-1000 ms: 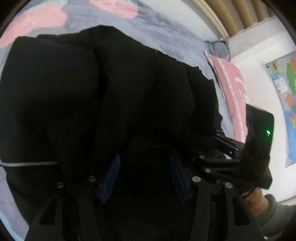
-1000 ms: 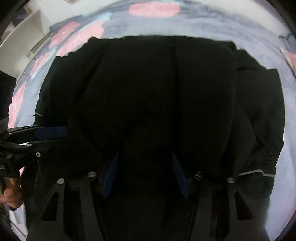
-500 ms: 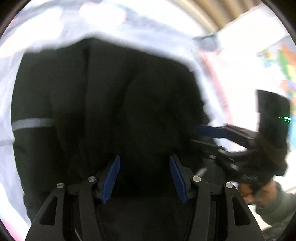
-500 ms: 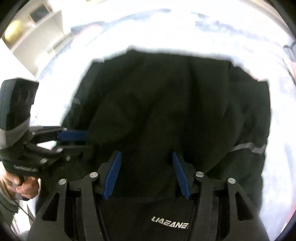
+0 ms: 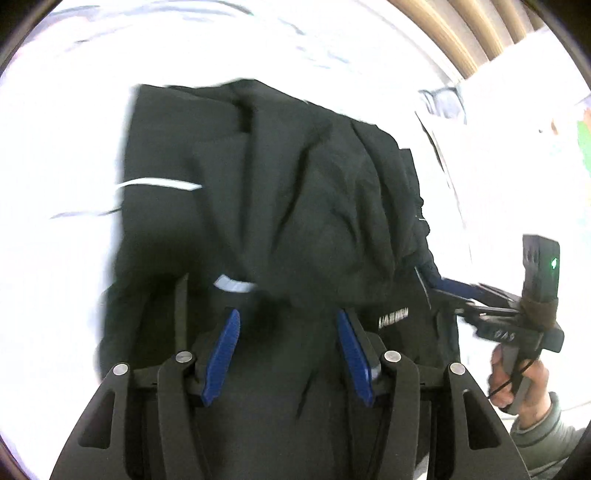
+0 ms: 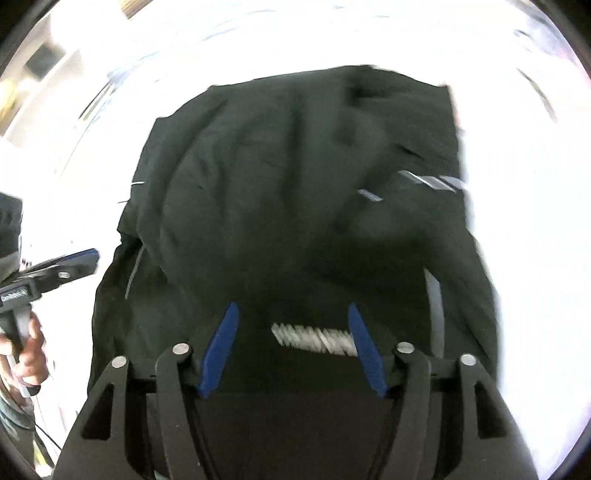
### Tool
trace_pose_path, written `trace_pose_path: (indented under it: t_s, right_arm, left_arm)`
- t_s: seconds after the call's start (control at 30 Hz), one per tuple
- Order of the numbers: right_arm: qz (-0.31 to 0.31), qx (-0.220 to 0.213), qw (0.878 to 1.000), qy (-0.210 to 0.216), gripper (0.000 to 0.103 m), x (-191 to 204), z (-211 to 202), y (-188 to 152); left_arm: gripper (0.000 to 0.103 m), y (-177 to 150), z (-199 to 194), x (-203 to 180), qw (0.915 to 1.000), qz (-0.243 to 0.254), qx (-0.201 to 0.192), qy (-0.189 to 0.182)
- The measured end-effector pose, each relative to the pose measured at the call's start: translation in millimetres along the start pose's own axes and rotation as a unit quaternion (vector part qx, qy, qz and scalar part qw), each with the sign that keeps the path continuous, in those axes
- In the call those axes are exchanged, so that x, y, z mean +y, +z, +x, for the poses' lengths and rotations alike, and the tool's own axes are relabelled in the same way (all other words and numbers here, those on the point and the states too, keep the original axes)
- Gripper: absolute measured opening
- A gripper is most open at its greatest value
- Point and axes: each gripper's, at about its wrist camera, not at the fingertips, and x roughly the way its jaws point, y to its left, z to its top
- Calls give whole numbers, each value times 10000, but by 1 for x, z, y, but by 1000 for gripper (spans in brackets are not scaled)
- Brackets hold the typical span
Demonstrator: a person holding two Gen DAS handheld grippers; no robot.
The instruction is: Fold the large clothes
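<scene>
A fold looks just laid: the black jacket [image 5: 295,206] lies bundled on the washed-out bed [image 5: 55,258], left tongs [image 5: 288,354] released above it, right tongs [image 6: 291,347] opening, nothing pinched — next, likely regrip an edge and fold again.

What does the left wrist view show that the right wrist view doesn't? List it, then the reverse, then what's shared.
Only the left wrist view: tan wooden slats, the right gripper side-on, and the small white logo on the garment.
Only the right wrist view: the left gripper side-on and a pale shelf unit.
Both: the bulky black jacket with reflective silver stripes on a washed-out bed, and blue-padded open jaws.
</scene>
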Motion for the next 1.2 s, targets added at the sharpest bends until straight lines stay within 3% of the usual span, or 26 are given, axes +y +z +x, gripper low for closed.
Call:
trace_pose_path:
  t_s: [0.07, 0.17, 0.27, 0.37, 0.63, 0.77, 0.83, 0.93, 1.07, 1.2]
  right_arm:
    - [320, -93, 9994, -30, 68, -21, -28, -27]
    - [866, -148, 9960, -160, 69, -54, -58, -68]
    - [1312, -78, 9912, -177, 69, -84, -64, -102]
    - [1650, 123, 9859, -258, 69, -99, -62, -132]
    - [2100, 550, 9754, -378, 69, -128, -51, -190]
    - [2160, 808, 9723, -368, 69, -131, -40, -205]
    - [2096, 874, 9730, -412, 69, -130, -37, -210]
    - [2049, 933, 9730, -514, 69, -130, -34, -215]
    - [2288, 777, 9698, -341, 69, -142, -39, -222]
    - [2521, 752, 9648, -19, 69, -161, -34, -227]
  left_arm:
    - [57, -24, -31, 12, 9996, -181, -135, 187]
    - [57, -48, -69, 60, 9974, -578, -305, 315]
    - [57, -84, -104, 106, 9910, -1197, -511, 310]
    - [57, -119, -110, 130, 9837, -1706, -534, 205]
    - [58, -192, -57, 165, 9679, -2483, 348, -189]
    - [58, -219, -30, 176, 9552, -2857, 742, -198]
    - [58, -228, -23, 177, 9529, -2900, 856, -249]
    - [58, -232, -21, 170, 9530, -2849, 830, -603]
    - [58, -223, -34, 148, 9530, -2558, 491, -1549]
    - [58, -222, -32, 145, 9390, -2718, 346, -2079]
